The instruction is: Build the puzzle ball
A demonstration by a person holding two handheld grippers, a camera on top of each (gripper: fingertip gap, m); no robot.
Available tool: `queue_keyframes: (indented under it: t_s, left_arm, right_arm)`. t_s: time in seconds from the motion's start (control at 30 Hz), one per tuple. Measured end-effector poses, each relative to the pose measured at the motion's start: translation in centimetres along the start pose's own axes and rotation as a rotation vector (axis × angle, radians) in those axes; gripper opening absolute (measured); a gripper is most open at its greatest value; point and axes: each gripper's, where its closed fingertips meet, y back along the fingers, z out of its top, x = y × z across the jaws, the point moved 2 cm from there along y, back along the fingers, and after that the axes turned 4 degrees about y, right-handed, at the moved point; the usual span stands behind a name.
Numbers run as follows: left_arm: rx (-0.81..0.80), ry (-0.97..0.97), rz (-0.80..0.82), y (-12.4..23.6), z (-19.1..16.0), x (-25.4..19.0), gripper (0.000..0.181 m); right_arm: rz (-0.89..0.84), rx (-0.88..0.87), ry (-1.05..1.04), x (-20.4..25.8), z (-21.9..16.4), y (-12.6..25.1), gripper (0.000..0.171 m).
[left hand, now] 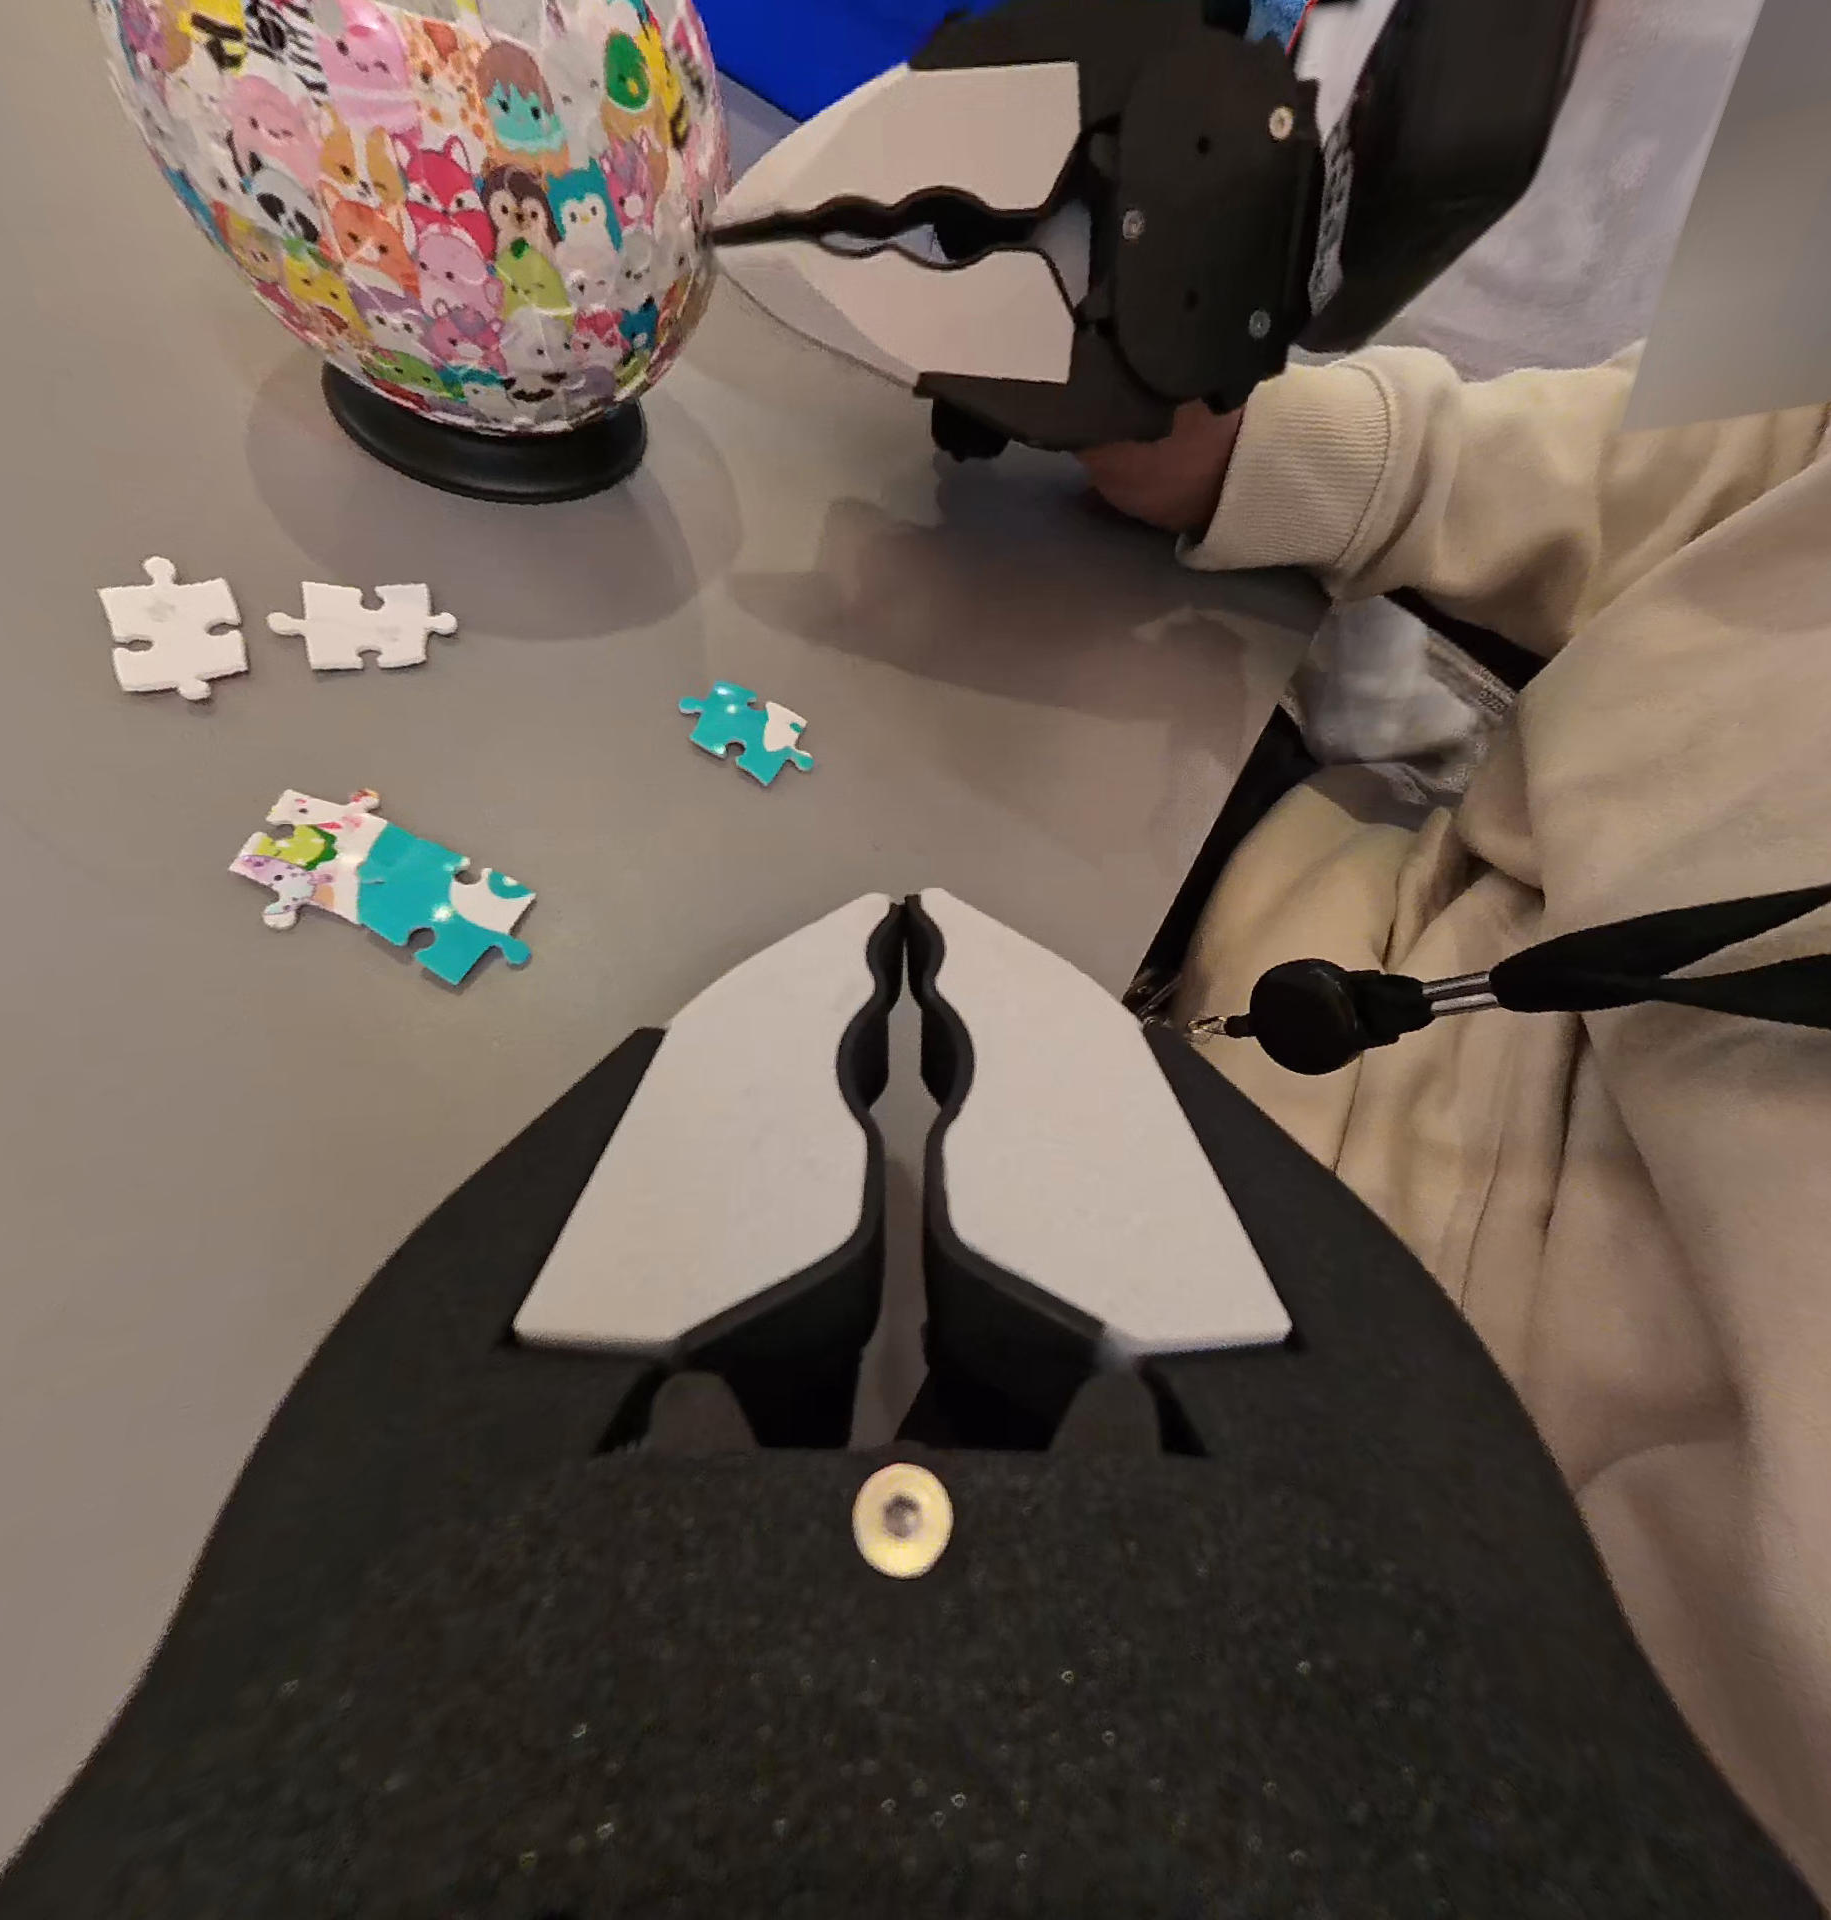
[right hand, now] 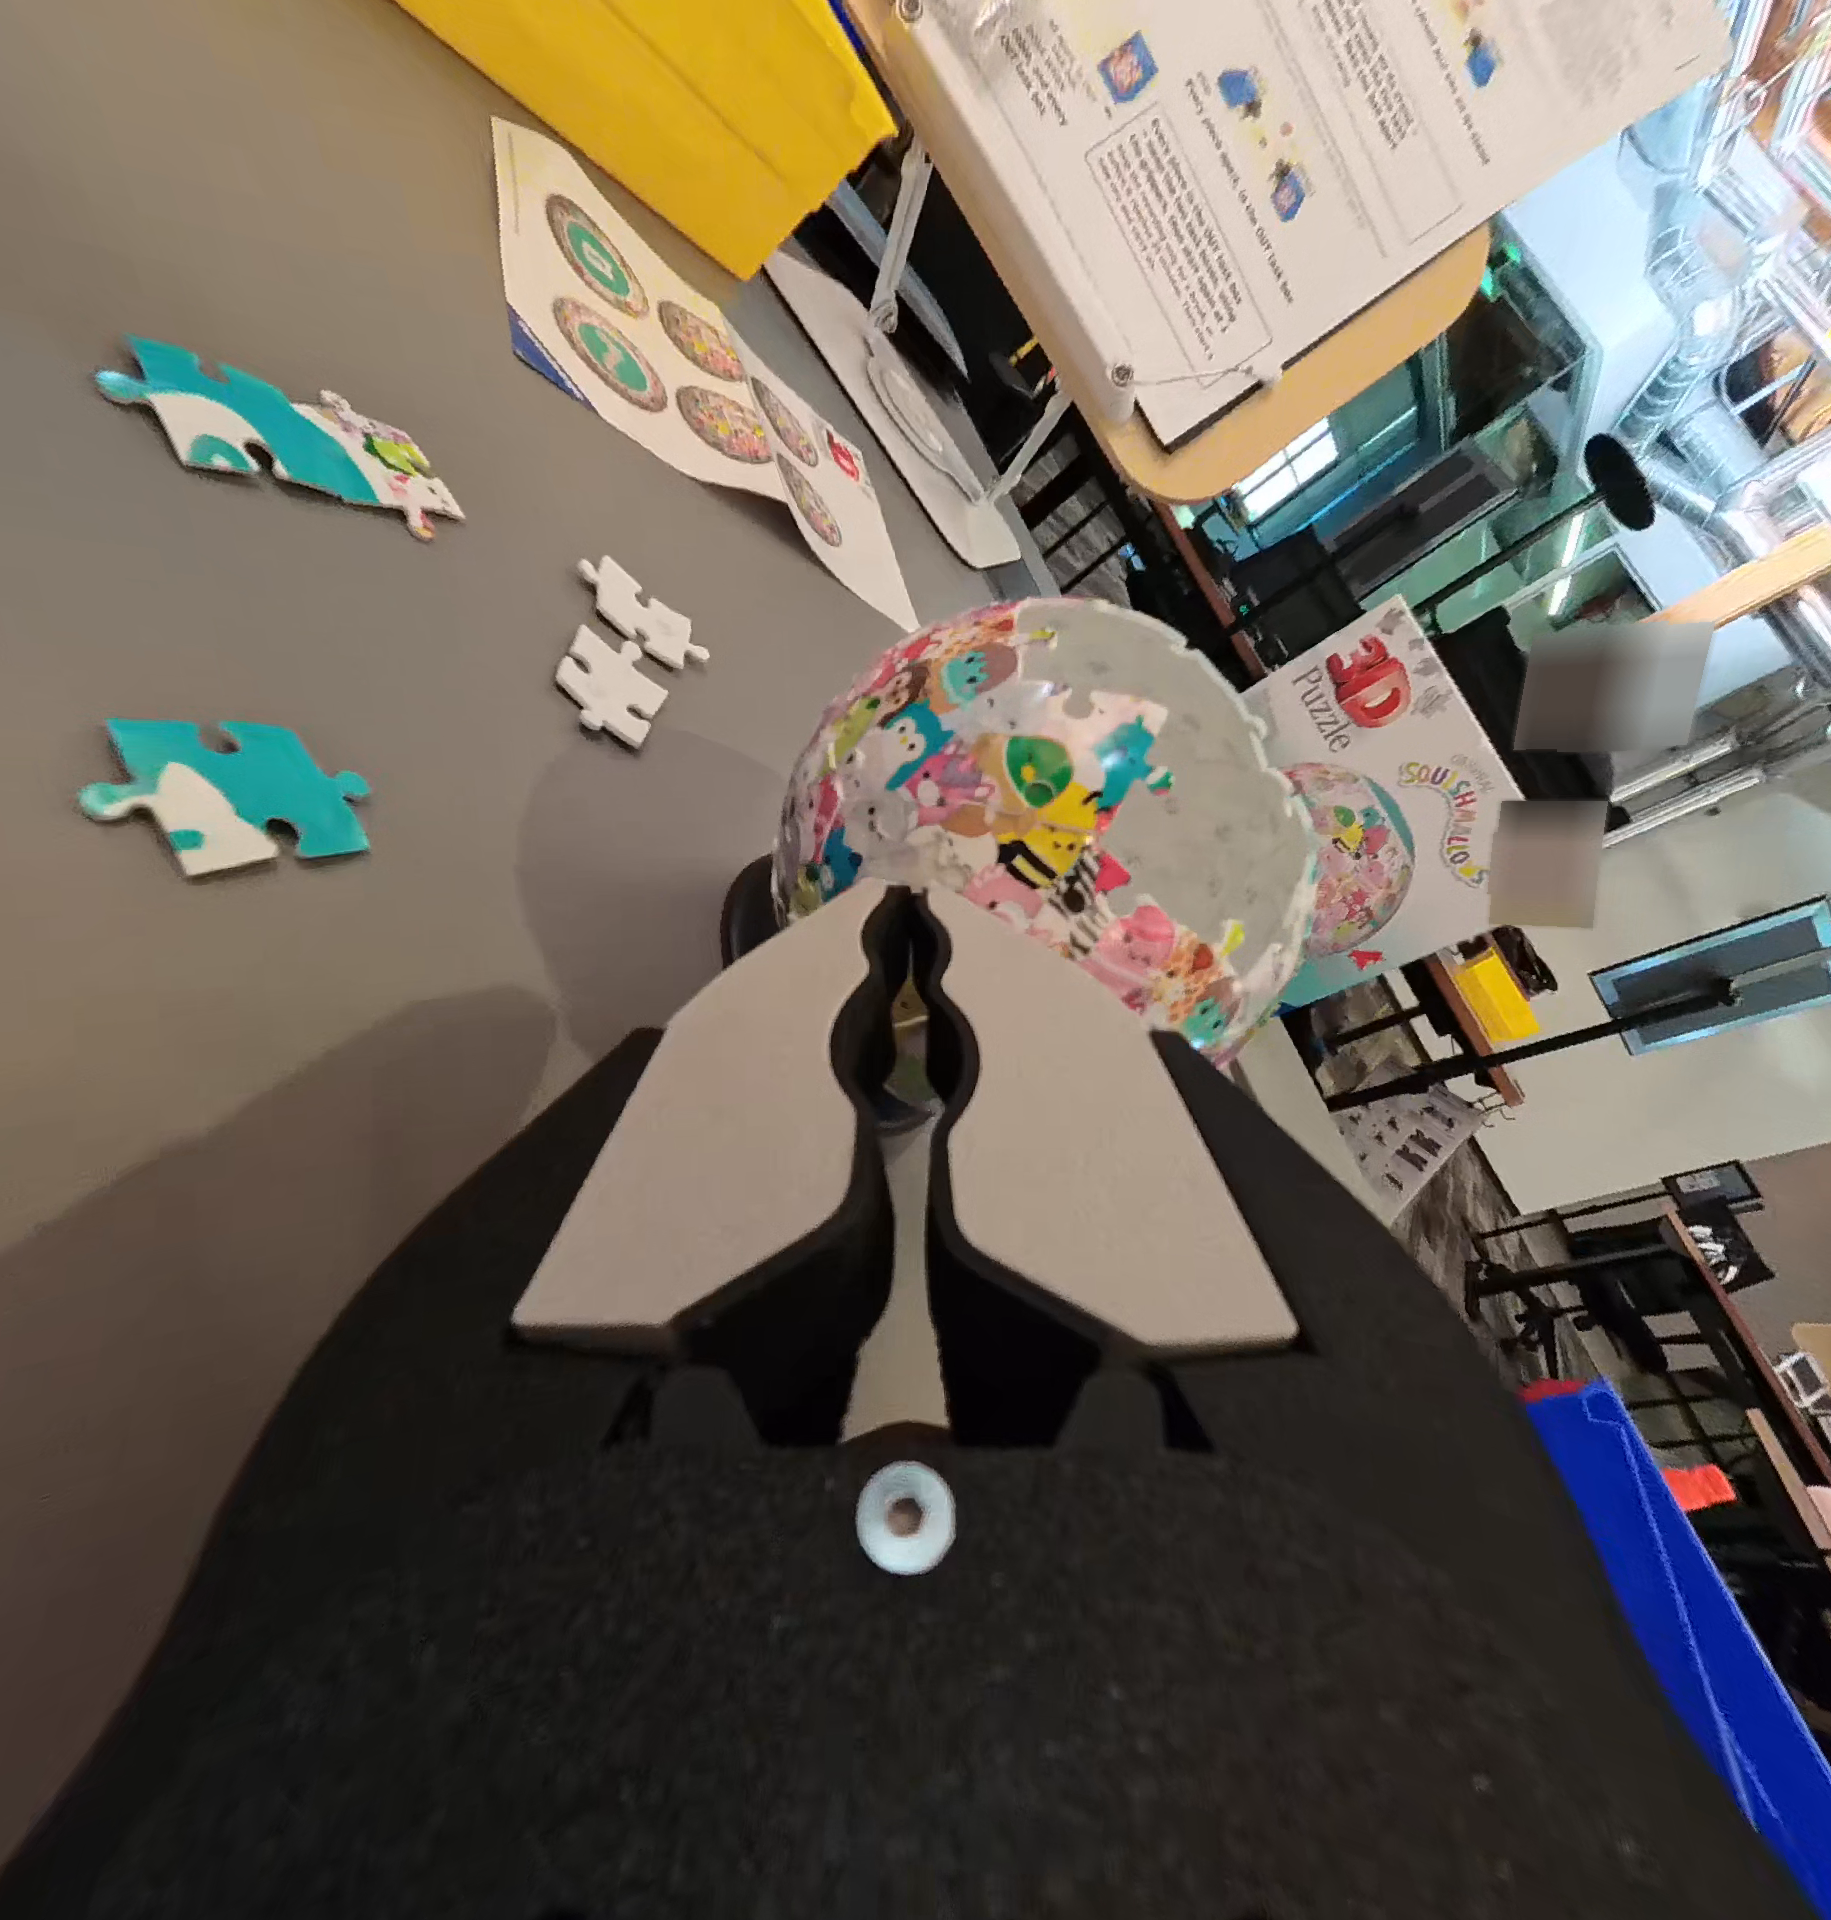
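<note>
Left gripper point(left hand: 906, 906) sat pinched closed, empty, low over the grey tabletop point(left hand: 942, 748). Right gripper point(right hand: 909, 906) was also closed, tips at the side of the half-built colourful cartoon-print puzzle ball point(right hand: 1036, 821) on its black round stand point(left hand: 485, 447). Loose on the table: two white face-down pieces point(left hand: 267, 629), a single teal piece point(left hand: 750, 730), a joined teal-and-pink cluster point(left hand: 391, 883).

Puzzle ball point(left hand: 423, 208) on its stand point(left hand: 485, 447), upon the surface point(left hand: 890, 665); just before it, two loose pieces point(left hand: 267, 629); nearer still, a joined cluster point(left hand: 386, 883) and single piece point(left hand: 750, 730).
</note>
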Motion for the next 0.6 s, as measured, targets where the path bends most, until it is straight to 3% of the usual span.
queue_keyframes:
  t_s: [0.43,0.6]
  left_arm:
    - [0.013,-0.003,0.018,-0.1,-0.3,0.4,0.0]
    - [0.015,0.002,0.003,-0.3,-0.3,0.1,0.0]
  right_arm:
    - [-0.003,0.034,-0.046,-0.8,-1.8,1.7,0.0]
    - [-0.005,0.02,-0.074,-1.7,-2.1,0.4,0.0]
